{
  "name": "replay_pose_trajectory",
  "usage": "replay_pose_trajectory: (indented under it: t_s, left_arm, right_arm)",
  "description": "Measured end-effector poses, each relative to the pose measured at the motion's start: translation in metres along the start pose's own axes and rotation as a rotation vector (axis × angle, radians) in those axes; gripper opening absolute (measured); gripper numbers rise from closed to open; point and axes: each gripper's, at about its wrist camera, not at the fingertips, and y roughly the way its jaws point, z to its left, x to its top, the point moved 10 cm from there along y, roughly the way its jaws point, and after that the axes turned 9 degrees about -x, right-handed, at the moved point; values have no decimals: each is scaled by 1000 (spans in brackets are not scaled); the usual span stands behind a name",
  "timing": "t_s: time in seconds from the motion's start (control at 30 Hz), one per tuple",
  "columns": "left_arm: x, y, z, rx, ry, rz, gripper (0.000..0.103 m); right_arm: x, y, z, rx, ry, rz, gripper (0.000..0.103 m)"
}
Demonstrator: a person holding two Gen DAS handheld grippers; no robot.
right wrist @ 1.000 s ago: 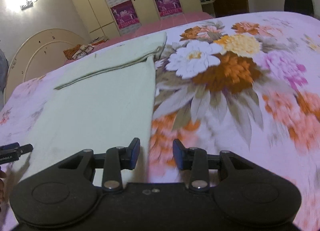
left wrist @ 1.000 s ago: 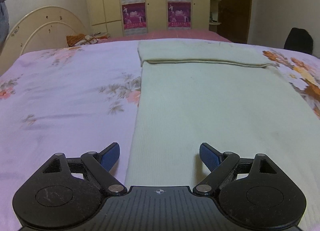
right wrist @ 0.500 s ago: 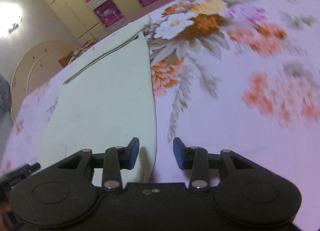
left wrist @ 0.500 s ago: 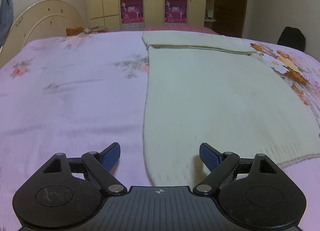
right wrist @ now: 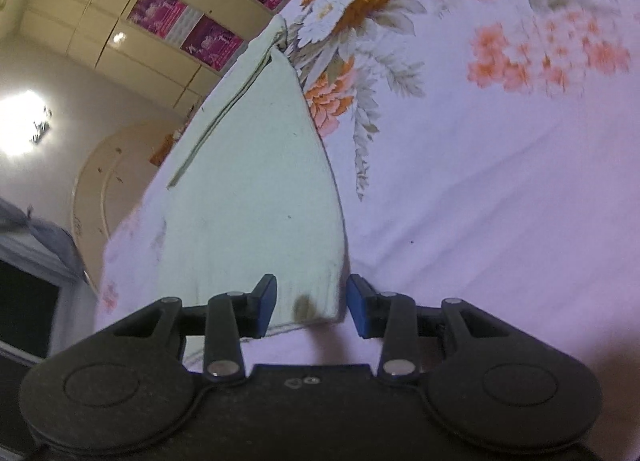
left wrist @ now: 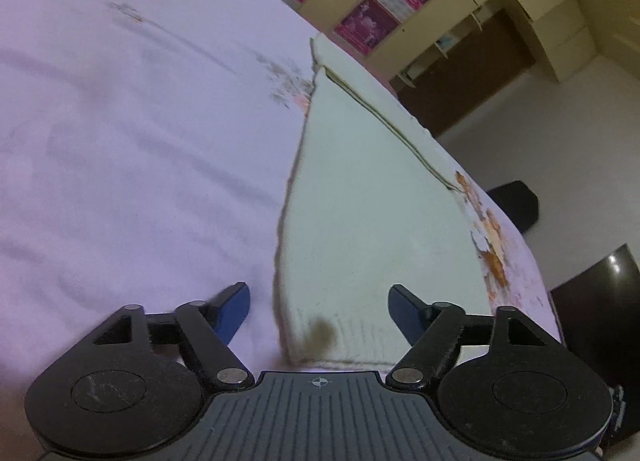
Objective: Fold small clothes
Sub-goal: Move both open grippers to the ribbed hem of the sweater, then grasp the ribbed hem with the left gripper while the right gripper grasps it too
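No legible writing anywhere; the magenta posters on the cream wardrobe doors carry figures and small print too blurred to read. A small crosshair mark sits on the left tool's grey ribbed body, no brand text.

Task item: a pale cream knitted garment, long and narrow, lying flat on a pink floral bedsheet. Its long axis runs away from both cameras toward the wardrobe. Ribbed hem is the near end; the far end is doubled over on itself, with a dark seam line marking the fold edge. A brownish stain sits on the ribbing in the left view, and a similar one in the right view.

Left gripper: blue-padded fingers spread wide, straddling the near left hem corner of the garment, not touching the cloth that I can tell. Left pad over bare sheet, right pad over the knit.

Right gripper: fingers apart at a narrower gap, bracketing the near right hem corner. Left pad over the knit, right pad just off its edge above the sheet; contact unclear.

Large orange and white flower print lies beside the garment's right edge. A cream curved headboard stands past the bed in the right view.
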Motion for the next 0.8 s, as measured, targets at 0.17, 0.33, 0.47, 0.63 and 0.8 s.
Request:
replay_pose_trajectory:
  t_s: [0.17, 0.33, 0.47, 0.63, 0.8]
  left_arm:
    - [3, 21, -6, -17, 28, 27, 71]
    - [5, 35, -15, -37, 47, 47, 70]
    - [3, 43, -14, -17, 32, 103, 30]
    - [1, 42, -13, -23, 22, 91, 30]
    - [4, 44, -6, -48, -8, 74, 29]
  right_arm:
    - [4, 9, 8, 4, -7, 3, 38]
    - [9, 17, 10, 28, 14, 3, 36]
    - [13, 22, 12, 31, 8, 6, 32]
    - [8, 20, 19, 0, -76, 21, 30]
    - [11, 22, 23, -47, -150, 30, 18]
